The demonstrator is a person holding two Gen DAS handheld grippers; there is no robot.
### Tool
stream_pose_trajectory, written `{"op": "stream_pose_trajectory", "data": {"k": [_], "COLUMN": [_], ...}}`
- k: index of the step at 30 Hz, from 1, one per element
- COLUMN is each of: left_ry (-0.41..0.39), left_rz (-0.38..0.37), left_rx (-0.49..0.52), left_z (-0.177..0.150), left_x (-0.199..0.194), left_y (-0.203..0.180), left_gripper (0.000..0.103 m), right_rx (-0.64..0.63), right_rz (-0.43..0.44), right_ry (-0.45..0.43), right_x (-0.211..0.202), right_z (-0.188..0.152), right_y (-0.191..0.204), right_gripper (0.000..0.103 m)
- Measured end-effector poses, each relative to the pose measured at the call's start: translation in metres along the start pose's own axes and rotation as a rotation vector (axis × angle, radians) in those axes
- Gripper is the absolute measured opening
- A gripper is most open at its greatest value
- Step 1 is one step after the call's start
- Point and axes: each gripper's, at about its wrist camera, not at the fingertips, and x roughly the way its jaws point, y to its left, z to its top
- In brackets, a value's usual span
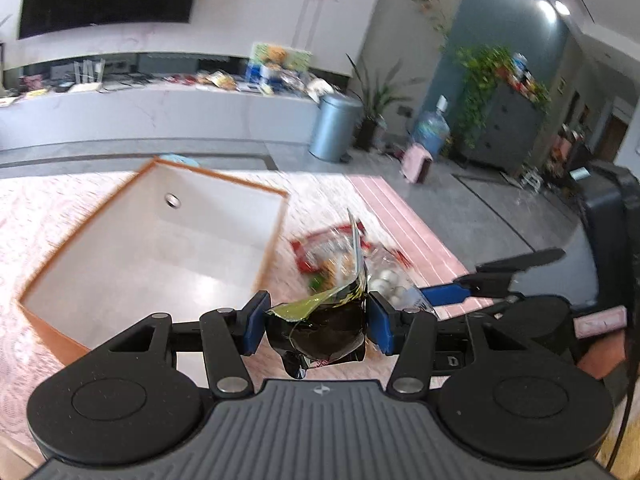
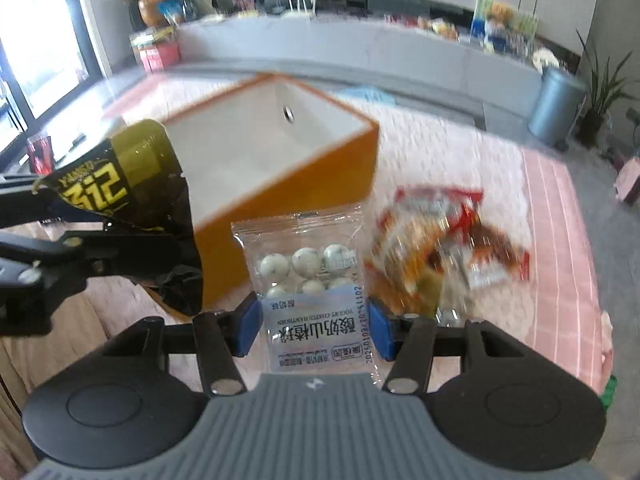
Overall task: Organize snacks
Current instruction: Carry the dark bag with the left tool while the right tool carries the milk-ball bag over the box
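Note:
My left gripper [image 1: 316,326] is shut on a black and yellow snack packet [image 1: 320,328], held above the table just right of the orange box [image 1: 156,248]. The packet also shows at the left of the right wrist view [image 2: 132,184]. My right gripper [image 2: 312,330] is shut on a clear packet of white yoghurt-coated balls [image 2: 312,280], held up in front of the orange box [image 2: 280,168]. The box is open-topped with a white inside. A pile of red and orange snack packets [image 2: 444,248] lies on the pink tablecloth to its right, also in the left wrist view [image 1: 332,252].
The table has a pink patterned cloth [image 2: 460,152] with a striped edge [image 2: 560,240]. Behind are a long white counter [image 1: 160,112] with clutter, a grey bin [image 1: 334,126], potted plants [image 1: 480,92] and a water bottle [image 1: 430,130] on the floor.

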Motion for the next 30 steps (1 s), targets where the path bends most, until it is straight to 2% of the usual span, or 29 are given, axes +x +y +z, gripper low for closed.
{"op": "stream_pose_trajectory", "data": {"k": [5,12,15,23,30], "left_ry": [-0.044,-0.009,0.036,0.165,0.244], "left_rz": [0.066,0.127,0.141,0.164,0.169], "left_rx": [-0.029,-0.074,-0.073,-0.073,-0.083], "left_z": [0.019,0.042,0.049,0.049,0.042], "left_x": [-0.008,0.002,0.008,0.038,0.064], "left_y": [0.027,0.065,0.078,0.112,0.132], "left_gripper": [0.059,0.059,0.059,0.059,0.059], "right_rx": [-0.017,-0.040,-0.063,-0.131,-0.201], "right_rz": [0.018,0.043,0.057,0.018,0.040], "right_ry": [-0.063,-0.093,-0.070,0.031,0.121], "right_x": [-0.006,0.007,0.026,0.090,0.141], "right_z": [0.025,0.067,0.085,0.123,0.131], "right_y": [0.021,0.050,0.061,0.076,0.076], "right_gripper": [0.054,0.054,0.054,0.054,0.055]}}
